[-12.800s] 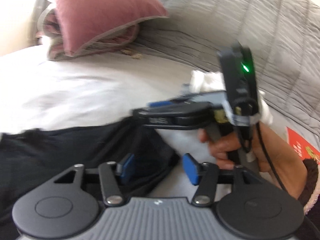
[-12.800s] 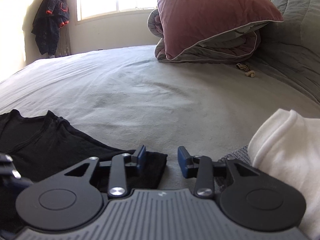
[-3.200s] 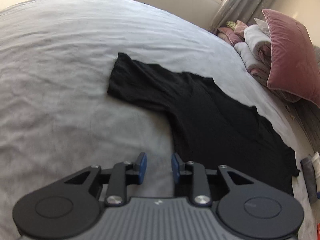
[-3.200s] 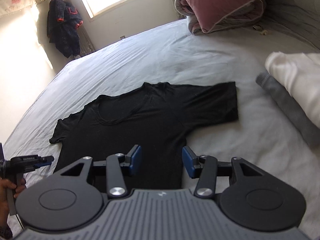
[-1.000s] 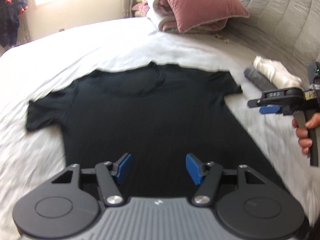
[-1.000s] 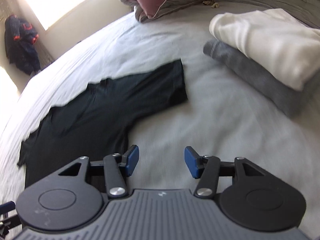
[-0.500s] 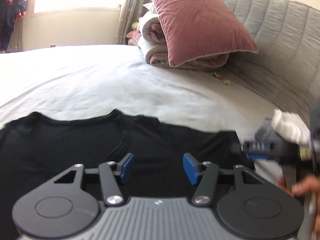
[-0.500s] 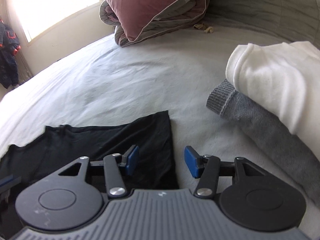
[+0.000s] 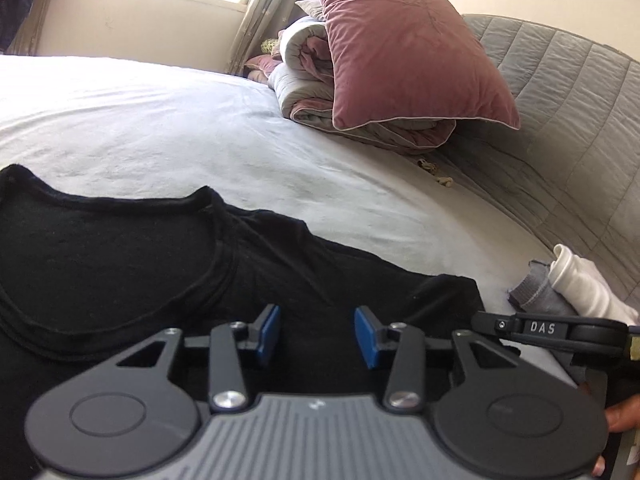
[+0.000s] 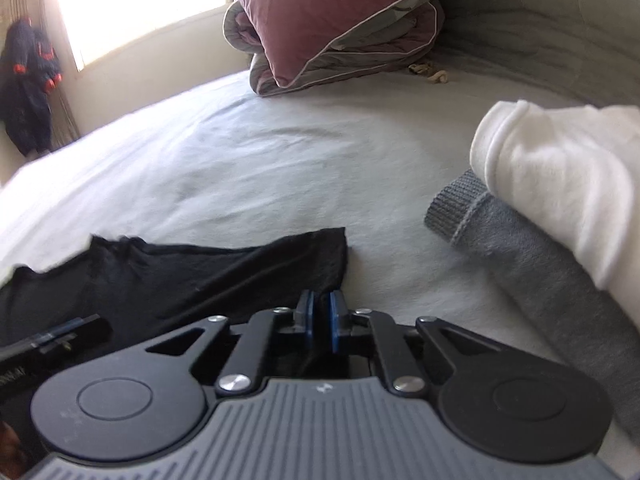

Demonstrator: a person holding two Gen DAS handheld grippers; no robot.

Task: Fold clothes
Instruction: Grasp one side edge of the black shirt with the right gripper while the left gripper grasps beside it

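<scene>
Right gripper (image 10: pixel 321 322) jaws are pinching the flat black cotton T-shirt's (image 9: pixel 120 248) sleeve edge. Left gripper (image 9: pixel 316 336) is hovering over its shoulder, jaws wide.

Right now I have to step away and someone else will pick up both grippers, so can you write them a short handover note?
Right gripper: jaws closed at the hem of the black T-shirt's right sleeve; whether cloth is actually pinched is hidden.
Left gripper: jaws open, hovering over the shirt near its right shoulder, gripping nothing.
Shirt: spread flat on the bed sheet, collar toward the pink pillow.
Done: a white garment lies folded on a grey one to the right.
Left: every fold of the black shirt, probably starting with that sleeve.
</scene>
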